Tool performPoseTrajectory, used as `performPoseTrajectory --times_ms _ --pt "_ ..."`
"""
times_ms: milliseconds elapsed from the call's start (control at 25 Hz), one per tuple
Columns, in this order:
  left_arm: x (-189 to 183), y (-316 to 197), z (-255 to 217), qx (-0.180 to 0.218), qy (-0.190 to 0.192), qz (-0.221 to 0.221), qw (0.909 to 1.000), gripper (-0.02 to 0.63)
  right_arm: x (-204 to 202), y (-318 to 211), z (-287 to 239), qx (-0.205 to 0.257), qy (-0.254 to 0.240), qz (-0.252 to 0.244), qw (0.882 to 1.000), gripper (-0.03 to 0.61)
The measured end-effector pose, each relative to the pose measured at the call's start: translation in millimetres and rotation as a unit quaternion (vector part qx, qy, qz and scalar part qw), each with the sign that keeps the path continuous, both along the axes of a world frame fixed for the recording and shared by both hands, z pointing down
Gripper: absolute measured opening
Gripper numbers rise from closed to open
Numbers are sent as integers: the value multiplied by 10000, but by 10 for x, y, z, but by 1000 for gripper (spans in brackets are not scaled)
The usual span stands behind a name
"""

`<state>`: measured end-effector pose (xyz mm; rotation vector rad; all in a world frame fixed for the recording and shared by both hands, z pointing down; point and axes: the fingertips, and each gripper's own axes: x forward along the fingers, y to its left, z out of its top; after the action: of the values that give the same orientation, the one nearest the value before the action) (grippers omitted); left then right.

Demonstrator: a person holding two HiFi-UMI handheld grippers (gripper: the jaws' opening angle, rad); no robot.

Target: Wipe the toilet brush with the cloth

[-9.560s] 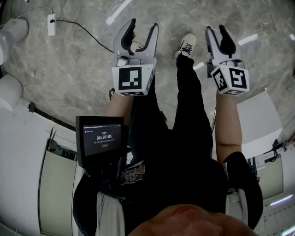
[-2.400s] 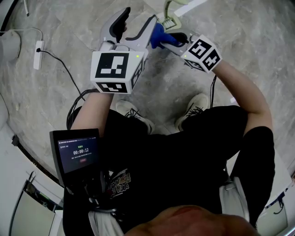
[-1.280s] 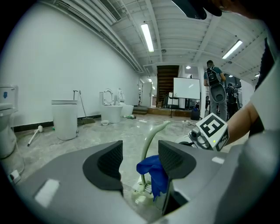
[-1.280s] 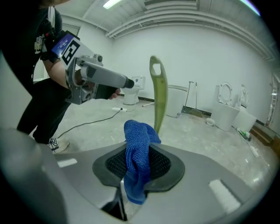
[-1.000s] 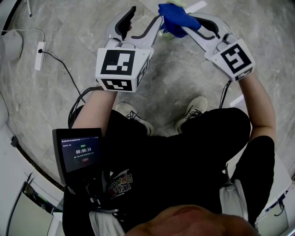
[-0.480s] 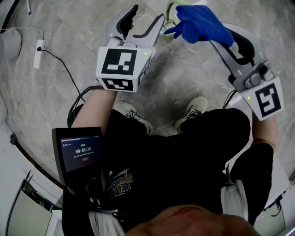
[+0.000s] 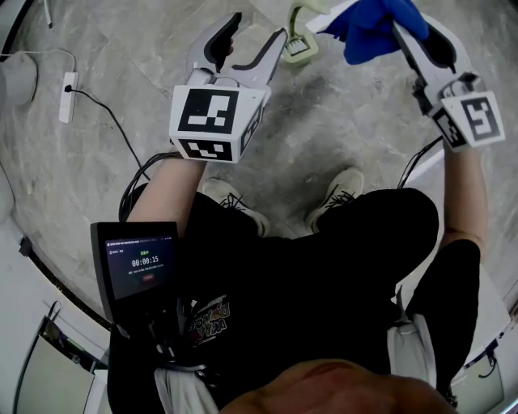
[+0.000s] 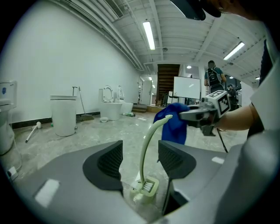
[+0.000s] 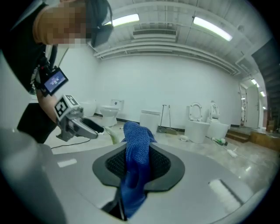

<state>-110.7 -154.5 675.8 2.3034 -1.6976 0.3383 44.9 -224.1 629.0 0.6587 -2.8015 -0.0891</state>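
Note:
A pale green toilet brush [image 7: 300, 34] stands in its holder [image 8: 145, 190] on the marble floor, its curved handle [image 8: 147, 142] rising just beyond my left gripper [image 7: 255, 31]. That gripper [image 8: 140, 148] is open, and the handle shows in the gap without touching the pads. My right gripper [image 7: 418, 24] is shut on a blue cloth [image 7: 371, 26], which bulges out between its jaws [image 9: 136, 135]. In the left gripper view the cloth [image 8: 173, 127] hangs beside the top of the handle, a little to its right. The right gripper view shows the left gripper [image 9: 81, 125] at left.
A white power strip [image 7: 67, 85] and its black cable lie on the floor at left. The person's shoes [image 7: 344, 189] are below the grippers. Toilets [image 9: 199, 127] and a white bin [image 8: 63, 114] stand along the wall, and a person [image 8: 213, 76] stands far back.
My right gripper has swung to the right and risen with the blue cloth, away from the left gripper and the brush. The left gripper has kept still.

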Motion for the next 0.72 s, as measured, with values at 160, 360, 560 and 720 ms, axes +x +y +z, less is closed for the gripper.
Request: performPoseTrajectory --times_ms 160,360,560,720 --pt "6 -15 3 5 -3 -18 10000 258 -381 -657 803 -920 271 153 9953 91" --pt "-51 28 10 -44 -50 -86 9999 258 -1082 -869 1546 -2164 443 -74 9753 91" --pt "22 98 49 -48 -60 31 10000 256 -1315 -651 2141 -2928 776 -385 9522 92" --pt "91 144 88 -71 -186 190 9996 256 -1254 -546 2260 -3282 609 -357 9420 92"
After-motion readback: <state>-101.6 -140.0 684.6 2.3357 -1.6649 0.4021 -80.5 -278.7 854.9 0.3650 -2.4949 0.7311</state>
